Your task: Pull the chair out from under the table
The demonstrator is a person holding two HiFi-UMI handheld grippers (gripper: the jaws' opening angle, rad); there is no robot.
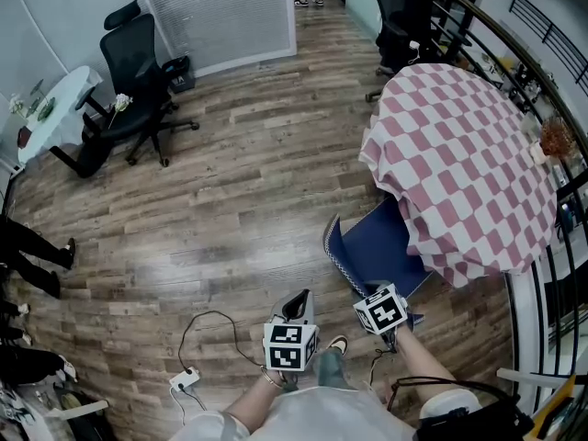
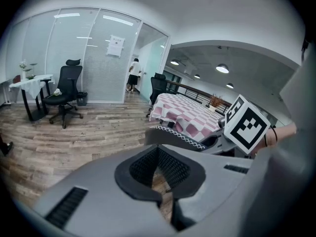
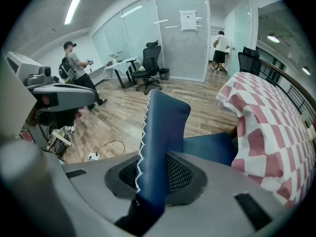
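A blue chair (image 1: pixel 372 246) with white zigzag trim stands at the near edge of the round table (image 1: pixel 469 154), which is draped in a pink-and-white checked cloth. Its seat reaches partly under the cloth. In the right gripper view the blue backrest (image 3: pixel 165 127) stands upright between the pads, and my right gripper (image 3: pixel 153 184) is shut on it. From the head view only its marker cube (image 1: pixel 380 309) shows, low at the backrest. My left gripper (image 1: pixel 296 305) hovers over the wood floor left of the chair, shut and holding nothing; its own view (image 2: pixel 159 174) shows only floor behind the pads.
A black office chair (image 1: pixel 138 81) and a small white table (image 1: pixel 55 104) stand far left. A power strip with cable (image 1: pixel 184 378) lies on the floor near my feet. A second black chair (image 1: pixel 400 16) sits beyond the table, and a railing (image 1: pixel 551 81) runs along the right. A person (image 3: pixel 76 68) stands at the left.
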